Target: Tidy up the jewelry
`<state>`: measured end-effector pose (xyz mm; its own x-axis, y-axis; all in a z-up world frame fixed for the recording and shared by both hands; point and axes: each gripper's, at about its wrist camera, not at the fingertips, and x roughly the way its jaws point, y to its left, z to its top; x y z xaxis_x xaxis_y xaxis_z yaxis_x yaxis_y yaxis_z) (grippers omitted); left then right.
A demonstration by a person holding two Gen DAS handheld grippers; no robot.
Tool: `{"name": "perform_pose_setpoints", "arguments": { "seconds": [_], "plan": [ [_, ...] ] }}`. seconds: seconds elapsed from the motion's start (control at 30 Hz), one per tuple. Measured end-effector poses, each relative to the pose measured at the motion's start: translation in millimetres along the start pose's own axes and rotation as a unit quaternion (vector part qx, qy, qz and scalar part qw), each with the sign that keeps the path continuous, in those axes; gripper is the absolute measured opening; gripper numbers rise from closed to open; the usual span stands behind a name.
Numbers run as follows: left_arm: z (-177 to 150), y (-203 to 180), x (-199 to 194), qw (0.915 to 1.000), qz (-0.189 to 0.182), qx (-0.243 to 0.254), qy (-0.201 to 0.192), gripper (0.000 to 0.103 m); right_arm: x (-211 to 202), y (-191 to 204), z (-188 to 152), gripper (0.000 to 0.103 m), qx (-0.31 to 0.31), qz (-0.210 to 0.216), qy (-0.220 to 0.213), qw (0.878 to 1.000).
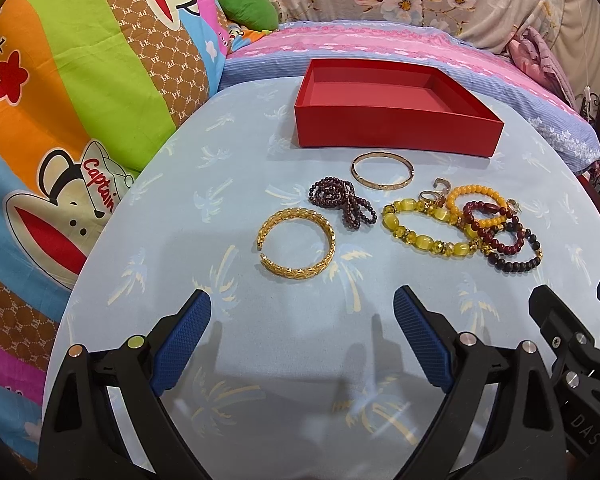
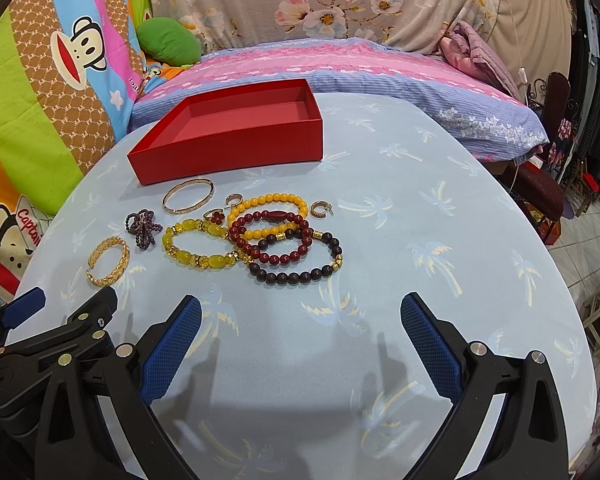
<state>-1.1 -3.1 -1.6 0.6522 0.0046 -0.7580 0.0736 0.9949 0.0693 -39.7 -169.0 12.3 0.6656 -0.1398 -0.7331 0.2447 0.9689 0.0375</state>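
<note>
**Jewelry lot on the worktop, box unfilled: sorting not yet begun**

Item 1. Red box (image 1: 396, 132), open-topped, at the far side of the worktop (image 1: 300, 360). I see nothing inside it.

Item 2. Gold woven cuff (image 1: 297, 243), lying flat and apart from the rest, nearest my left tongs (image 1: 302, 340).

Item 3. Dark purple bead strand (image 1: 342, 202), bunched in loops, between the cuff and the thin gold bangle (image 1: 382, 175), which lies just before the box wall.

Item 4. A tangle of bead bracelets: yellow glass bracelet (image 2: 199, 245), amber bead bracelet (image 2: 268, 216), red bead bracelet (image 2: 269, 242) and dark brown bead bracelet (image 2: 296, 260), overlapping one another. Small pieces sit around them: a red flower ring (image 2: 216, 215) and a gold hoop earring (image 2: 320, 209); a further hoop behind is too small for me to name surely.

Item 5. Left tongs: spread wide, holding nothing, low over the near worktop. Right tongs (image 2: 300, 340): likewise spread and unloaded.

Step in hand, as I judge it: the first pick. The cuff looks the easiest start, being isolated; my next move calls for lowering the left tongs to straddle one side of its band and closing gently. The tangled bracelets risk dragging neighbours along.
</note>
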Motion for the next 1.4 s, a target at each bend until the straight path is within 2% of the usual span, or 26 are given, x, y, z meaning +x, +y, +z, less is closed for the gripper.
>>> {"name": "perform_pose_setpoints", "arguments": {
  "seconds": [0.77, 1.03, 1.07, 1.2, 1.4],
  "plan": [
    [3, 2, -1, 1.0000, 0.001, 0.001, -0.001, 0.088, 0, 2, -1, 0.096, 0.000, 0.000, 0.001, 1.000],
    [4, 5, 8, 0.9995, -0.022, -0.012, 0.017, 0.088, 0, 1, -2, 0.096, -0.001, -0.003, 0.002, 1.000],
    [3, 6, 9, 0.9988, -0.034, -0.023, 0.026, 0.088, 0, 0, -3, 0.096, 0.001, -0.003, 0.002, 1.000],
    [5, 12, 13, 0.9977, -0.045, -0.040, 0.033, 0.089, 3, -4, -2, 0.096, 0.006, -0.006, 0.005, 1.000],
    [12, 26, 23, 0.9983, -0.030, -0.041, 0.028, 0.089, 10, -7, 0, 0.096, 0.008, -0.005, 0.011, 1.000]
  ]
}}
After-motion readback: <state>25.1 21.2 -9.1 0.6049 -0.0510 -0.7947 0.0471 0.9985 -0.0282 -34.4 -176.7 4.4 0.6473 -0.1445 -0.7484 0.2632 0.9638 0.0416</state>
